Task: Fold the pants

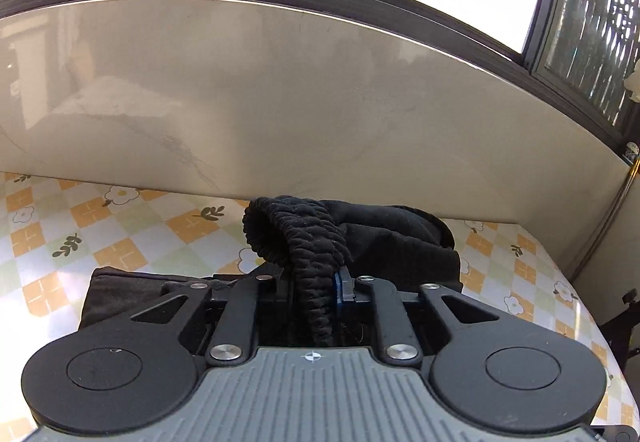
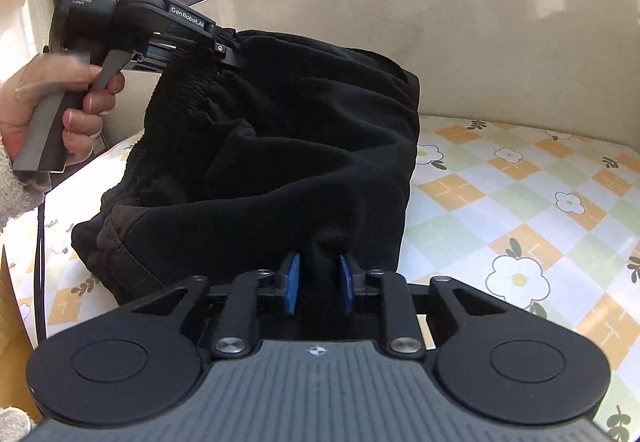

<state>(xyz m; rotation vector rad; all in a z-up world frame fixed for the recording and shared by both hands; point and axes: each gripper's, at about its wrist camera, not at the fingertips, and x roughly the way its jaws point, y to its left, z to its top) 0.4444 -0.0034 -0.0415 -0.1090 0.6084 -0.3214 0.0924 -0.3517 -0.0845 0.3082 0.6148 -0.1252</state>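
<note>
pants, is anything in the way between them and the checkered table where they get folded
Nothing visible. The black pants are pinched by both the left gripper and right gripper, and the checkered table beside them lies bare up to the wall.

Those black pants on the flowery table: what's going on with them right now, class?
A person is working a handheld claw in each hand to fold the black pants on the checked floral tablecloth. The left claw is shut on the elastic waistband and holds that end lifted off the table. The right claw is shut on a fold of the fabric lower down. The pants are bunched between them, not yet folded flat.
</note>
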